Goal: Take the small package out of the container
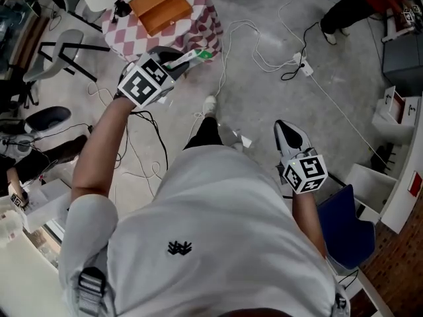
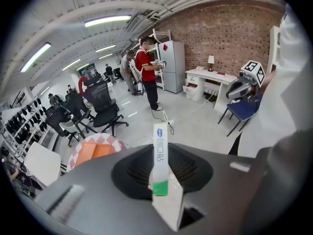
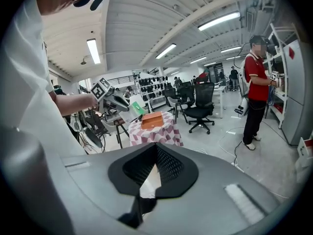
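The small package (image 1: 193,57) is a flat white packet with a green band. My left gripper (image 1: 180,59) is shut on it and holds it in the air, to the right of the orange box container (image 1: 160,6) on the checkered table (image 1: 198,25). In the left gripper view the package (image 2: 160,148) stands upright between the jaws, with the container (image 2: 92,151) low at the left. My right gripper (image 1: 288,132) hangs by my right side, its jaws together and nothing in them. The right gripper view shows the left gripper (image 3: 119,102), the package (image 3: 137,108) and the container (image 3: 152,120).
White cables and a power strip (image 1: 305,65) lie on the grey floor. A blue chair (image 1: 347,230) stands at my right, with white shelves (image 1: 396,121) beyond it. Black office chairs (image 2: 105,111) and a person in a red shirt (image 3: 256,80) stand further off.
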`<state>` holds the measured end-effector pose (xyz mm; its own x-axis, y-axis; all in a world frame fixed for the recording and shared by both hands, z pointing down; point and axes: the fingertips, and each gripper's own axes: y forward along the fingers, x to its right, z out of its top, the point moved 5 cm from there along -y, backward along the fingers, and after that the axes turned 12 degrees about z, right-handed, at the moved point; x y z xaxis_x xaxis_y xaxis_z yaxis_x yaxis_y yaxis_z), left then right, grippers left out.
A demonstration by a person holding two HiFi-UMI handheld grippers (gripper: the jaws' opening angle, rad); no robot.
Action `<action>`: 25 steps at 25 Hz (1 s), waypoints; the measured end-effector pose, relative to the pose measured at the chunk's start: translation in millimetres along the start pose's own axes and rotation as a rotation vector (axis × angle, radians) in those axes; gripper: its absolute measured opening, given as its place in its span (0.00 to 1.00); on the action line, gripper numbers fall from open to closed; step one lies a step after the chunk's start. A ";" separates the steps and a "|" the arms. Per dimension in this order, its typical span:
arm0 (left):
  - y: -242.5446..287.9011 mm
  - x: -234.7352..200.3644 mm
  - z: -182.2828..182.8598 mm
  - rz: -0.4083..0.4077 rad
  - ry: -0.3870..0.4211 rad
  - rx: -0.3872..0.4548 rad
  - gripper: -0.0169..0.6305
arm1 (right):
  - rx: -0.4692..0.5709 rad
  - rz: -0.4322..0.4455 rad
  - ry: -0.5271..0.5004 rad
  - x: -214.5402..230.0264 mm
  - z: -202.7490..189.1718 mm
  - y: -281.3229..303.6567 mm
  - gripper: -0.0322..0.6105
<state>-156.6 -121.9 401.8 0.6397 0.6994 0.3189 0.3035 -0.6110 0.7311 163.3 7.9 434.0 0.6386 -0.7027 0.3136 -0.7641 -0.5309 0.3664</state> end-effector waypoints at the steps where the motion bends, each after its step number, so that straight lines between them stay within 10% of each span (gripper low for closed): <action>1: -0.5 -0.6 -1.2 0.003 -0.002 0.000 0.25 | -0.001 0.004 -0.002 -0.4 1.1 1.9 0.05; 25: 0.0 -3.9 -6.5 0.011 0.004 -0.018 0.25 | -0.030 0.064 -0.029 2.2 11.6 21.5 0.05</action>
<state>-163.7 -122.2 404.5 0.6401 0.6941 0.3294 0.2836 -0.6119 0.7383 147.2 -10.6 432.4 0.5853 -0.7484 0.3121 -0.7999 -0.4700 0.3730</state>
